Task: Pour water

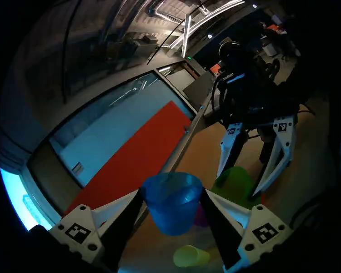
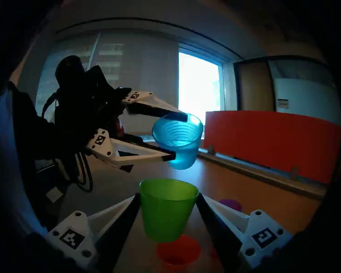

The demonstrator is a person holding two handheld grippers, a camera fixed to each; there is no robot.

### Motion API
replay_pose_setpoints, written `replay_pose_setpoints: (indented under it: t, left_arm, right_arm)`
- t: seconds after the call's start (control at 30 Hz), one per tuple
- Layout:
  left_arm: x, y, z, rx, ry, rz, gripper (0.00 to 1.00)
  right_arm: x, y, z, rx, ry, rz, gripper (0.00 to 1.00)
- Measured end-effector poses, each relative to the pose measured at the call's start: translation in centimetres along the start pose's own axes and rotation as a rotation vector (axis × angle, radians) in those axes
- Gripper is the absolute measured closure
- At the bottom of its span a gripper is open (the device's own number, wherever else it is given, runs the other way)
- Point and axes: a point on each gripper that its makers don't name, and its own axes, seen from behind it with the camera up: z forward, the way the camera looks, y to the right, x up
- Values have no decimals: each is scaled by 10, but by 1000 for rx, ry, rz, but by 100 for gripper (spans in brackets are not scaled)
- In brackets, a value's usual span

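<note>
Your left tool (image 1: 171, 195) gripped the blue cup (image 1: 173, 207), one finger pressed against each side of it just below the rim. In the left gripper view the cup sat between the fingers with its open mouth showing. In the right gripper view you held it raised in the air, higher than the green cup and farther off, with its mouth tipped partly toward the camera. I could not tell whether any water was in it.

Your right tool (image 2: 167, 200) was closed on the green cup (image 2: 166, 209), its two fingers bearing on opposite sides of the wall. The cup stood upright between them with its rim level. In the left gripper view that tool hung to the right of the blue cup and farther away.

Below the cups lay the wooden surface (image 2: 257, 195). A yellow cup (image 1: 191, 255) lay on it near the blue cup, under the left tool. An orange cup (image 2: 178, 252) stood just below the green cup, and a purple cup (image 2: 229, 204) stood a little to its right.

Along the far edge of the surface ran a red panel (image 2: 275, 136). A bright window (image 2: 198, 91) was to its left.
</note>
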Motion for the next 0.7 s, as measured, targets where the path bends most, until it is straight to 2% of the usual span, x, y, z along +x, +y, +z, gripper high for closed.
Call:
replay_pose_setpoints:
  t: [0.7]
  left_arm:
    - [4,7,9,-11,-4,117,13]
  right_arm:
    - [0,3,-3,-6,6,-1,8]
